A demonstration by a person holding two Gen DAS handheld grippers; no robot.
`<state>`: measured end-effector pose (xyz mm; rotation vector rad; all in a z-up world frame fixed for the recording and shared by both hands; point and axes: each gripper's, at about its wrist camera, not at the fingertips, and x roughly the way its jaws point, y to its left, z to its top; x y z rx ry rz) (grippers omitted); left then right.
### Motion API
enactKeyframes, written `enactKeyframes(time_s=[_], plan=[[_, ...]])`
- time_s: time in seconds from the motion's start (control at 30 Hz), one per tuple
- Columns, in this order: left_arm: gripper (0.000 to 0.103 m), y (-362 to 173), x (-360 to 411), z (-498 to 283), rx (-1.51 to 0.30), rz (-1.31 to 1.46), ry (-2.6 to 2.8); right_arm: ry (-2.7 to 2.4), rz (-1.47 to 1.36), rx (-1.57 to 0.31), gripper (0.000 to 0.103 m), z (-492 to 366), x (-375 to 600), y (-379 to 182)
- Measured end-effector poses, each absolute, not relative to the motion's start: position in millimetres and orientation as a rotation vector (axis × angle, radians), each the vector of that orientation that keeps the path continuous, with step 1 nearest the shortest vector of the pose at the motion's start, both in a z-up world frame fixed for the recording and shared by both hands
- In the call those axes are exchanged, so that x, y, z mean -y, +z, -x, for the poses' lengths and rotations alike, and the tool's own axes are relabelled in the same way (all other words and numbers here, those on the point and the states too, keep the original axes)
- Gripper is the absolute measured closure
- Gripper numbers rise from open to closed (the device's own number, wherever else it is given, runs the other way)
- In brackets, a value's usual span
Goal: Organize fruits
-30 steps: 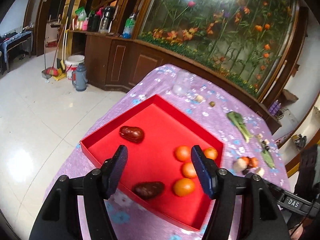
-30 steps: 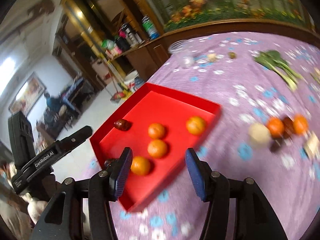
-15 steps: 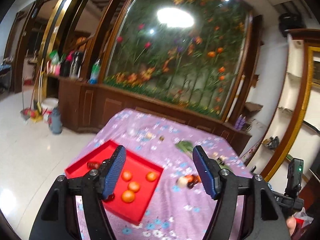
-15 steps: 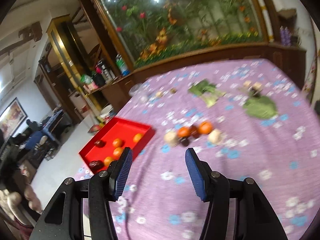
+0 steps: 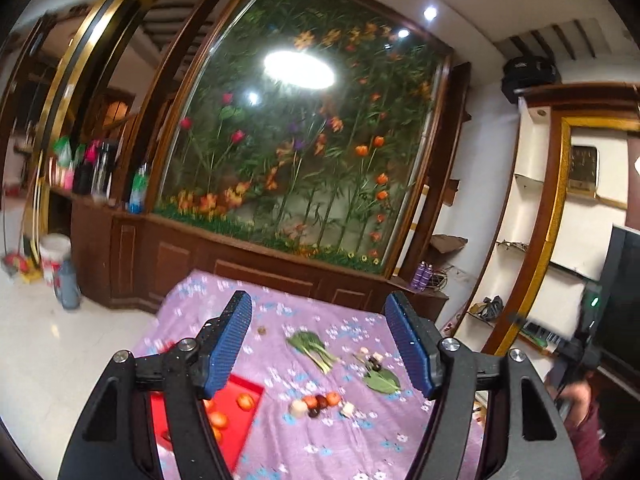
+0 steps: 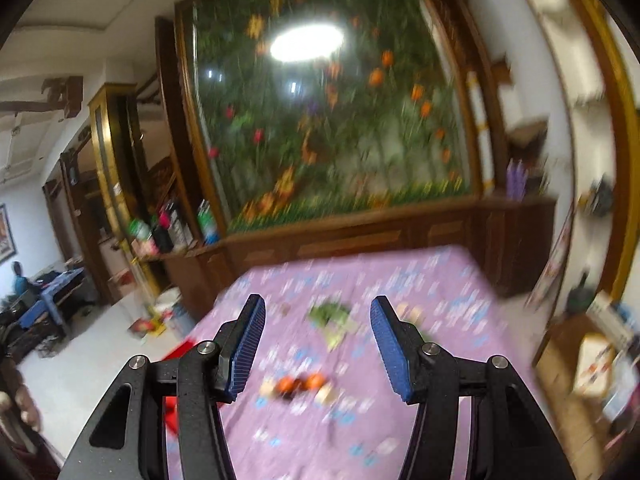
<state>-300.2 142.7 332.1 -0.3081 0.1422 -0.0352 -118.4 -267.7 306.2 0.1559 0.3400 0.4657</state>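
A red tray (image 5: pixel 250 426) with several oranges (image 5: pixel 245 401) lies at the near left of the purple flowered table (image 5: pixel 360 440), partly hidden behind my left fingers. A loose cluster of fruit (image 5: pixel 318 401) with oranges, dark fruits and pale ones lies mid-table; it also shows blurred in the right wrist view (image 6: pixel 298 386). My left gripper (image 5: pixel 318 346) is open and empty, held high and well back from the table. My right gripper (image 6: pixel 316 346) is open and empty, also high and back. Only a corner of the tray (image 6: pixel 172 414) shows in the right wrist view.
A leafy green vegetable (image 5: pixel 312 346) and a flat green leaf (image 5: pixel 382 380) with small items lie farther back on the table. A wooden cabinet (image 5: pixel 240 256) under a flower mural stands behind the table. Shelves (image 5: pixel 552 280) stand at the right, tiled floor (image 5: pixel 60 340) at the left.
Both grippers have pulled up and back from the tray, so the whole table and room now show. The right wrist view is motion-blurred. Both stay open and empty.
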Motion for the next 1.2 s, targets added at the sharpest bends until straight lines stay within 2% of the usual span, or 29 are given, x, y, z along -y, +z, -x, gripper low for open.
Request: enactKeyframes(time_s=[0.1,0.2,0.4,0.5,0.6,0.67,0.8,1.1,1.13,1.17,1.2], plan=[[0.034,375,-141,310,-0.126,0.213,-0.006,0.404,-0.106,-0.239,0.044,132,283,359],[0.026,422,-141,318,-0.1,0.108,0.071,0.345,-0.062,-0.155,0.044,145,297,416],[0.026,498,-170,308,-0.135,0.081,0.234,0.187,0.021,-0.061,0.042,152,307,522],[0.021,511,-175,294,-0.165,0.036,0.312,0.119,0.074,-0.063,0.036,150,299,553],[0.021,495,-177,274,-0.215,0.036,0.287,0.123,0.114,-0.083,0.032,141,286,554],[0.02,471,-172,255,-0.259,0.036,0.241,0.184,0.103,-0.11,0.028,133,280,537],[0.02,398,-151,201,-0.369,0.027,0.133,0.291,0.131,-0.226,0.028,102,252,463],[0.021,181,-91,83,-0.664,0.13,-0.122,0.521,0.057,-0.614,0.029,12,185,212],[0.023,156,-86,69,-0.701,0.153,-0.141,0.545,0.032,-0.664,0.034,2,177,188],[0.033,139,-83,61,-0.725,0.164,-0.142,0.573,-0.003,-0.726,0.04,-9,171,161],[0.041,119,-79,50,-0.76,0.169,-0.13,0.591,-0.033,-0.787,0.042,-21,165,136]])
